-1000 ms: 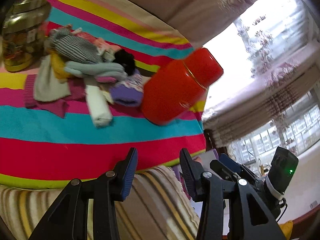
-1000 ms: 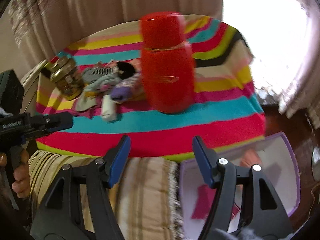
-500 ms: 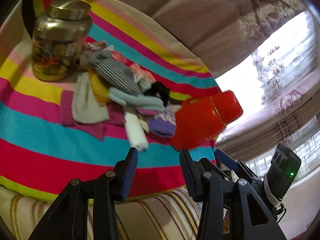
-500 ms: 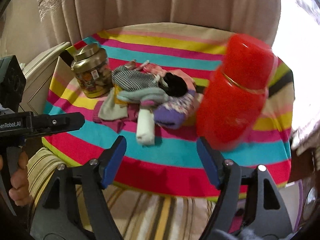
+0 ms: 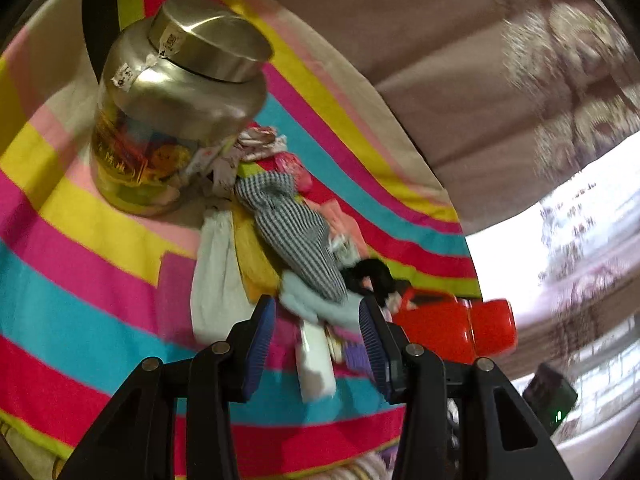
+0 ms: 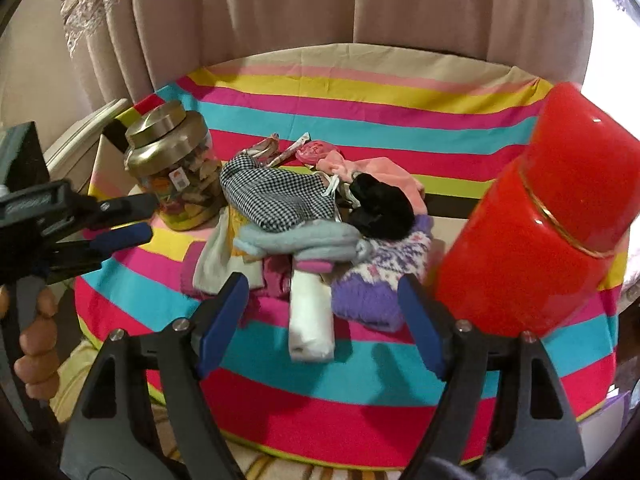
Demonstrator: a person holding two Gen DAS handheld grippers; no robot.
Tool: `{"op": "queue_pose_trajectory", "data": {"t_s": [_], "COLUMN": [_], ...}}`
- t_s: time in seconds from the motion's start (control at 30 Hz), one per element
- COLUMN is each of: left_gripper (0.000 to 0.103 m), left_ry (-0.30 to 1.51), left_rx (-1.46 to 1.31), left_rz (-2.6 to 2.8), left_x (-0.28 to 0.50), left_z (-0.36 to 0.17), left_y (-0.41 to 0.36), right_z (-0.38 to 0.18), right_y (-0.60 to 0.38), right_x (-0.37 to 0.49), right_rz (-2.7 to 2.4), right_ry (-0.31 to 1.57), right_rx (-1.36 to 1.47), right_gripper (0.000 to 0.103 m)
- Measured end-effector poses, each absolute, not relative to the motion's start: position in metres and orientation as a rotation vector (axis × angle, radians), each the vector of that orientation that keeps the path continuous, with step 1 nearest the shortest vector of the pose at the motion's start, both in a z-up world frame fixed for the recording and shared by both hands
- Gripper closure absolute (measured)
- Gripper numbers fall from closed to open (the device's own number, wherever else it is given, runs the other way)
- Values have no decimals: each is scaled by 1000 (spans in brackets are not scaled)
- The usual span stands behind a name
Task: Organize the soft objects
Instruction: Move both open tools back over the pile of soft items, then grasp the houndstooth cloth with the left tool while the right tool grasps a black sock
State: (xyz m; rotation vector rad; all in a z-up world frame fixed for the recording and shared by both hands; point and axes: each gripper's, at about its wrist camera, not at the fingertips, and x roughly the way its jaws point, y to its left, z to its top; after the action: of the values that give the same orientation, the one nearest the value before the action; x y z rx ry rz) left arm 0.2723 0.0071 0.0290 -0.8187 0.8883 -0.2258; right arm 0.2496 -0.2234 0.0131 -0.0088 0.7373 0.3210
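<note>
A round bench (image 6: 360, 376) under a bright striped cloth stands before beige curtains (image 6: 280, 4). At its middle lies a heap of soft things (image 6: 312, 216): a checked cloth (image 6: 276, 194), a black piece (image 6: 380, 206), a grey-blue sock (image 6: 296, 240), a purple knit (image 6: 372, 284) and a white roll (image 6: 310, 320) nearest the edge. A gold-lidded jar (image 6: 172, 168) stands just left of the heap, a red flask (image 6: 544, 216) to its right. The right gripper (image 6: 320, 316) hangs over the near edge, its jaws opening, nothing between them. The left gripper (image 5: 316, 344) hovers half open and empty beside the heap.
</note>
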Motion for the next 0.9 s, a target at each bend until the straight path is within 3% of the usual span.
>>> {"op": "queue_pose_trajectory", "data": {"t_s": [0.7, 0.77, 0.8, 0.83, 0.9], "left_gripper": [58, 64, 81, 91, 93], "left_ry": [1039, 1045, 1036, 1035, 1023], "left_rx": [-947, -927, -909, -893, -880], "left_rz": [-257, -261, -267, -265, -264], "left_x": [369, 371, 371, 371, 367], "left_z": [-40, -43, -44, -44, -43], "left_y": [-25, -27, -29, -29, -28], "right_z": [-8, -13, -15, -17, -20], "right_y": [-198, -200, -200, -199, -198], "right_x": [358, 362, 364, 365, 367], "right_rz": [72, 59, 59, 53, 36], "right_ry": [774, 779, 779, 780, 778], "right_rx": [-126, -125, -128, -135, -146], "right_gripper": [22, 23, 23, 23, 23]}}
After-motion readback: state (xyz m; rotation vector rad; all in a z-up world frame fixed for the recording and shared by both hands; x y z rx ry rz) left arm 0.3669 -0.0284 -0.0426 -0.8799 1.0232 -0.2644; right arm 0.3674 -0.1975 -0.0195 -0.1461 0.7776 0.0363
